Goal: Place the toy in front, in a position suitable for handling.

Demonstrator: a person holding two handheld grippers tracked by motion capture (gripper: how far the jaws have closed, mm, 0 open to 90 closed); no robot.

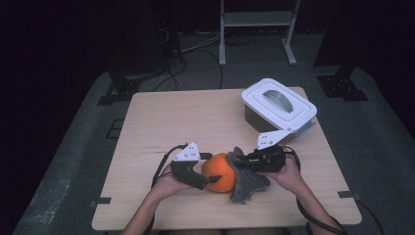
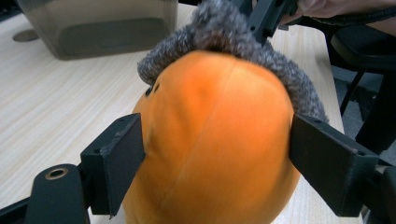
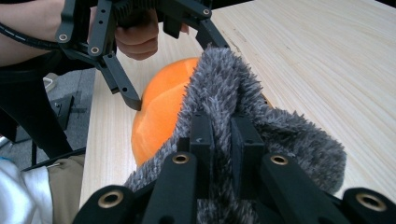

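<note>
An orange soft ball sits on the table near its front edge. A grey fuzzy cloth is draped over its right side and spreads onto the wood. My left gripper straddles the ball from the left. In the left gripper view the ball fills the gap of that gripper, with both pads right at its sides and no dent to be seen. My right gripper comes in from the right. Its jaws are shut on a fold of the cloth, which lies against the ball.
A brownish bin with a white handled lid stands at the table's back right corner, also in the left gripper view as the bin. Bare wood lies to the left and back. Both forearms enter from the front edge.
</note>
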